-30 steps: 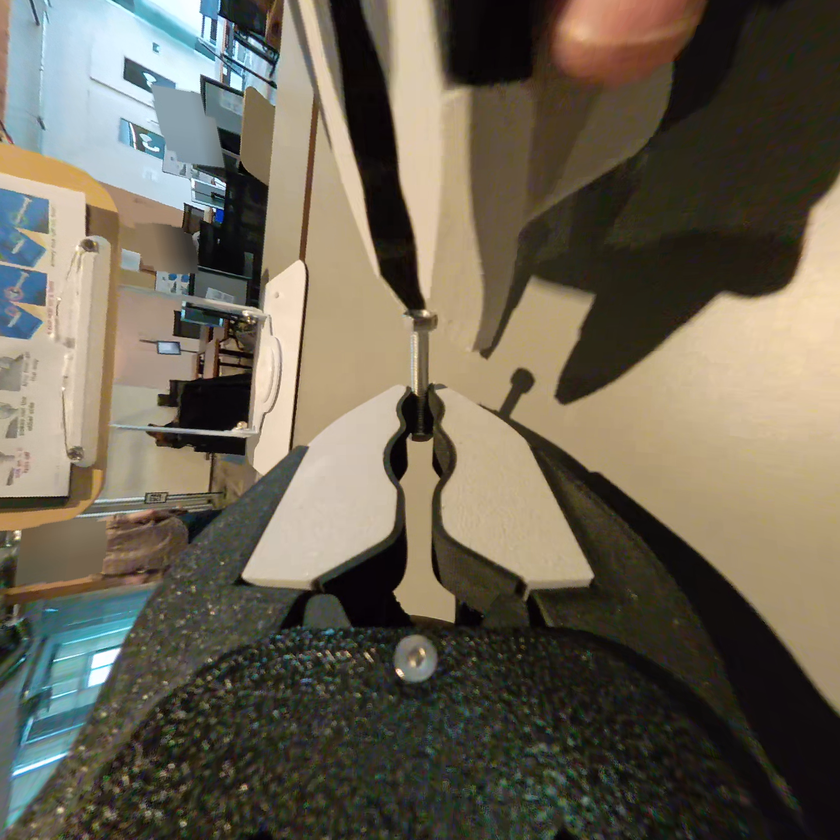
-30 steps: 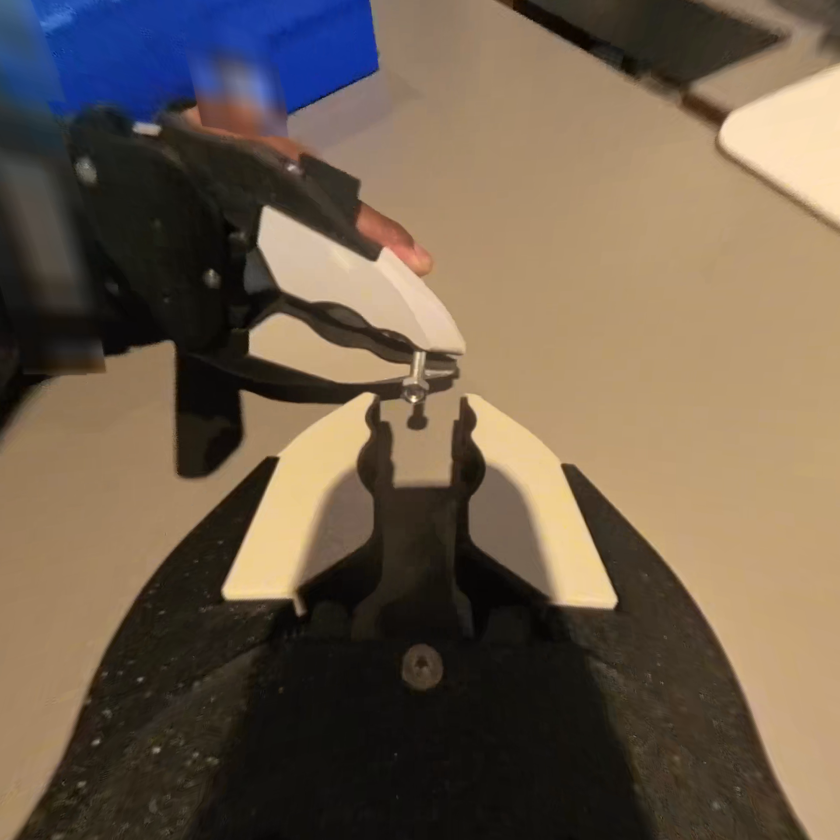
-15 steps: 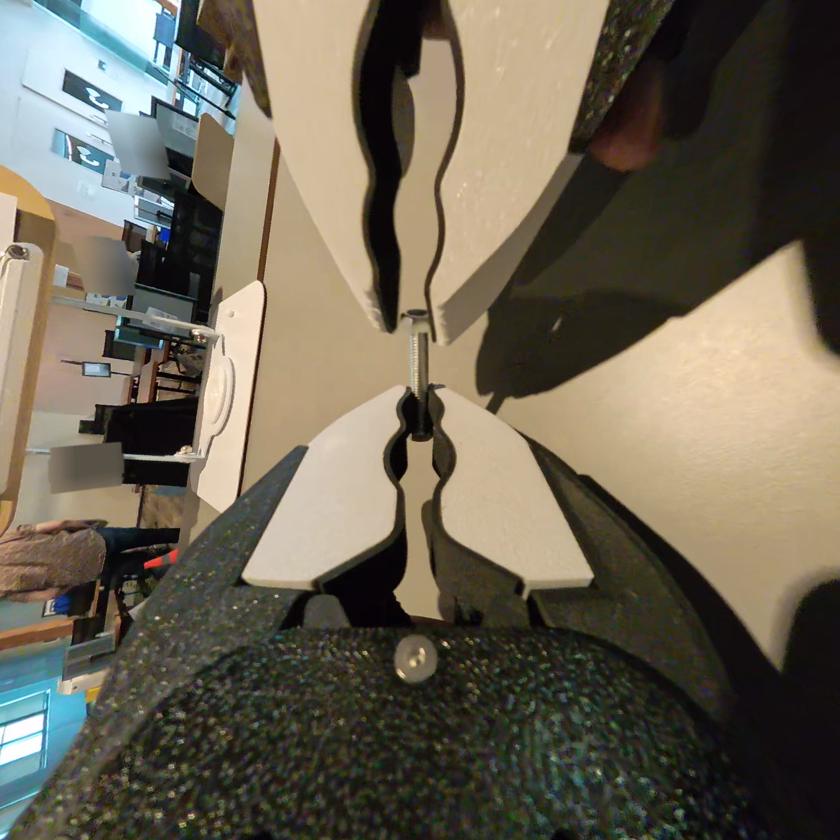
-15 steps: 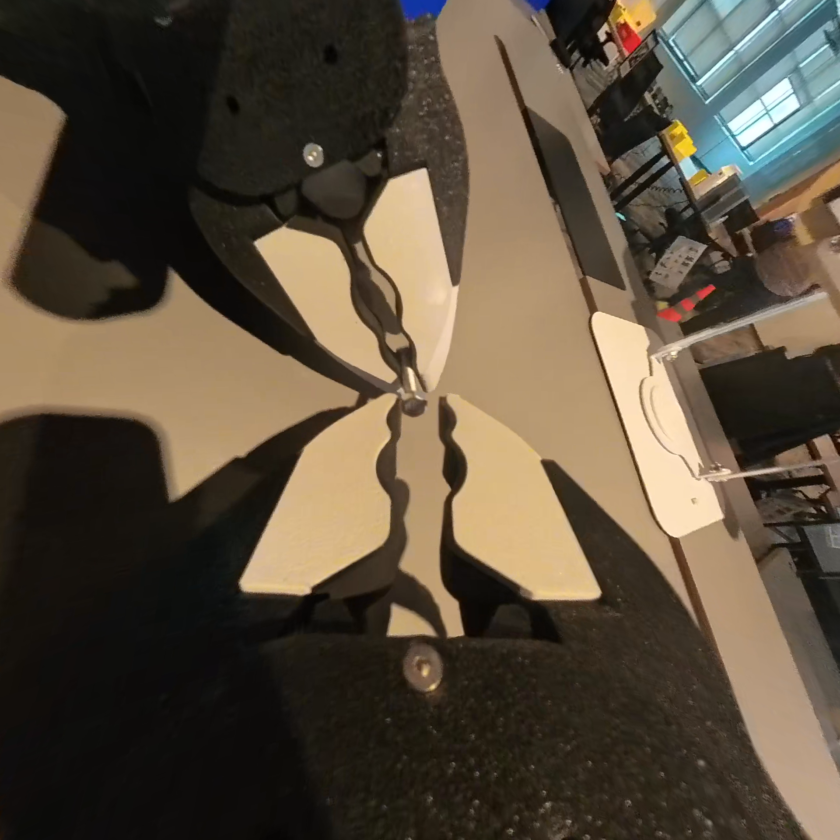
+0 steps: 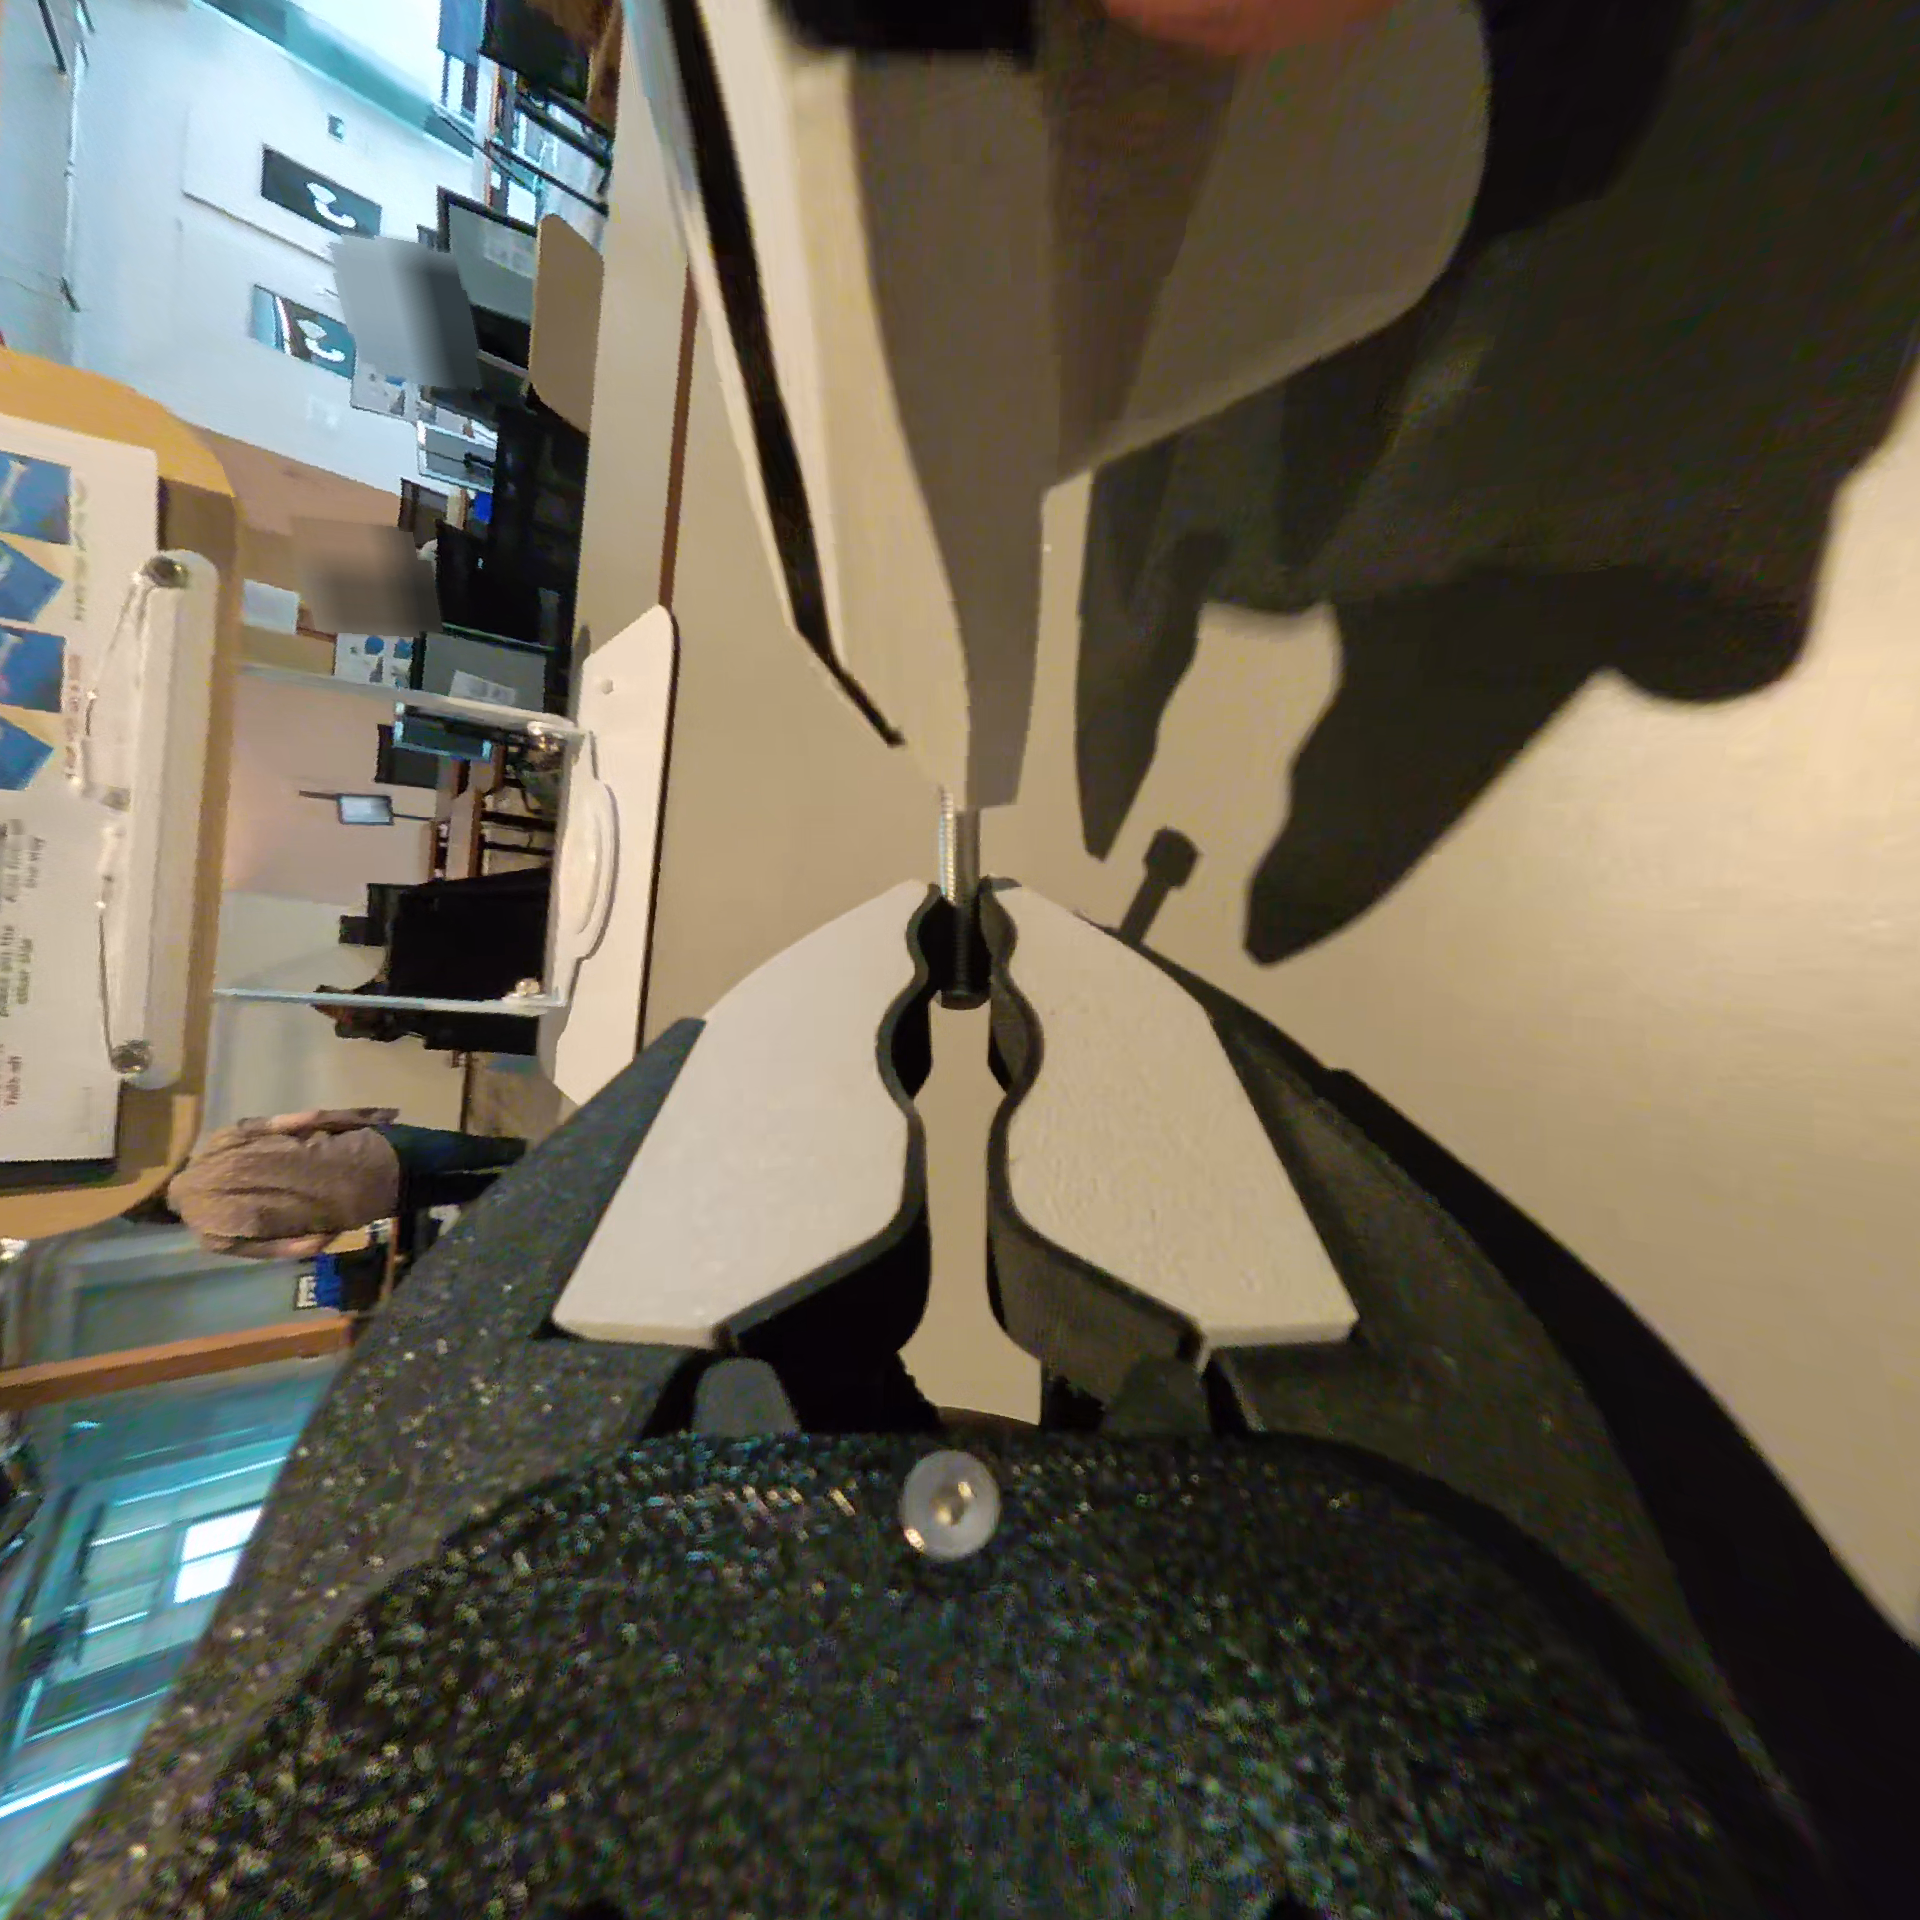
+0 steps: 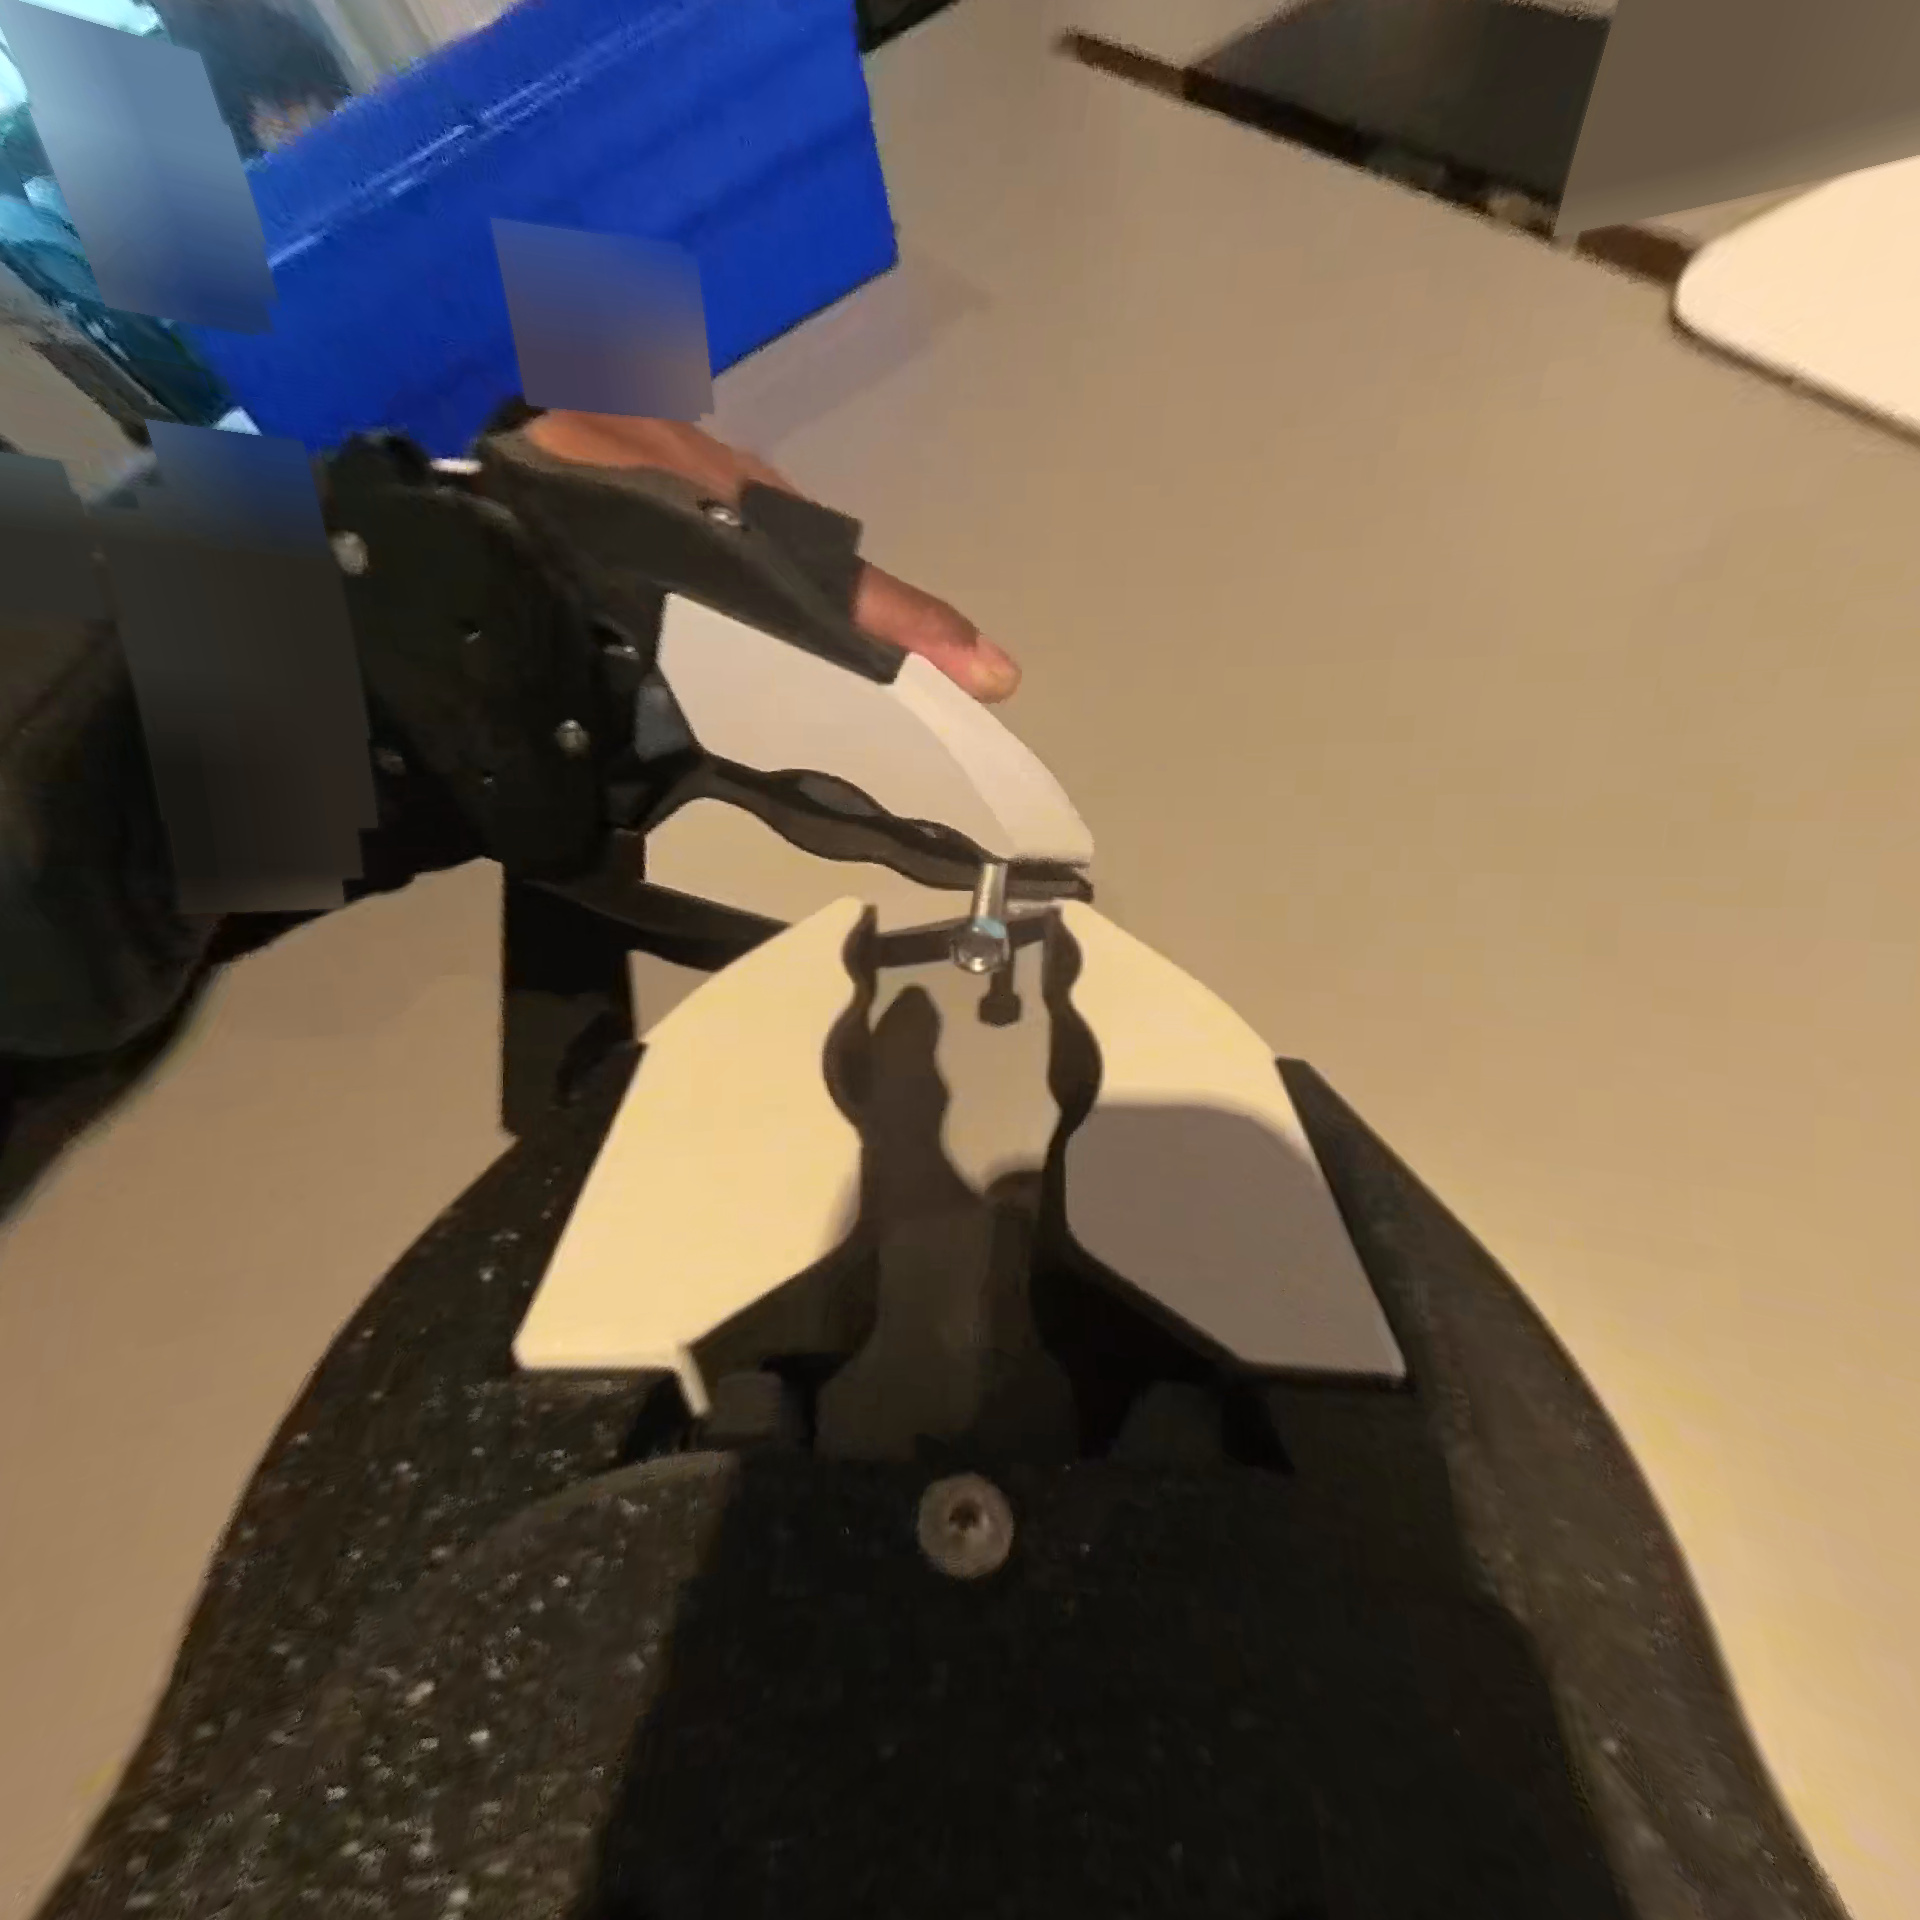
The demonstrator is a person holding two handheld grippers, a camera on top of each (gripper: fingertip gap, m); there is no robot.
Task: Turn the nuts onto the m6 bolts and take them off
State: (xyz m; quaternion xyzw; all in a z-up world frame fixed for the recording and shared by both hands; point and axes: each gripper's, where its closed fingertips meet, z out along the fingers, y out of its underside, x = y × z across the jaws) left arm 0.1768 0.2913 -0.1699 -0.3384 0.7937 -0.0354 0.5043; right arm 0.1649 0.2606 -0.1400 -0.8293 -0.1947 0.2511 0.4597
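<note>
Bolt clamped in my left fingers, my right fingers spread around its hex end.

Left wrist view: my left gripper is clenched on the threaded shank of the bolt, which points straight out from the fingertips. My right gripper comes in from above and covers the bolt's far end, so the nut is hidden here. A dark bolt shadow lies on the beige table; a white plate sits further off. Right wrist view: my right gripper stands released, fingers on either side of the nut without touching it. The left gripper grips the bolt. A blue bin stands behind.
</note>
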